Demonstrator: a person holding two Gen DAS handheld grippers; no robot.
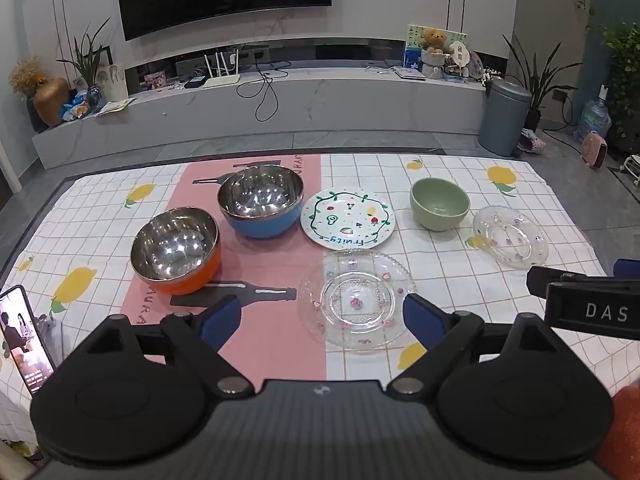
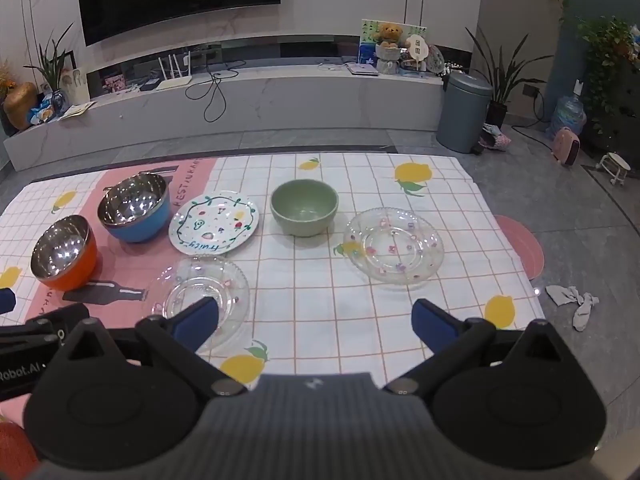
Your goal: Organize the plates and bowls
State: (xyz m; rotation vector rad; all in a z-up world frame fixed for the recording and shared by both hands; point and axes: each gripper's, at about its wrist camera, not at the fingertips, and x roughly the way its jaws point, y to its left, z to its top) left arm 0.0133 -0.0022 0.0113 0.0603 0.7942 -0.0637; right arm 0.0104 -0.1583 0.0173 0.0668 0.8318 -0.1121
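Glass plates [image 1: 356,300] [image 2: 394,250] on table [image 2: 328,300], thin, slippery: pinch may slip, chip rim. Steel bowls [image 1: 176,254] far left. Both hand-held grippers [image 1: 320,318] [image 2: 314,318] wide apart, empty, hovering.

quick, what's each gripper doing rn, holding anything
left gripper: open, holding nothing, jaws spread above the near glass plate.
right gripper: open, holding nothing, over bare tablecloth.
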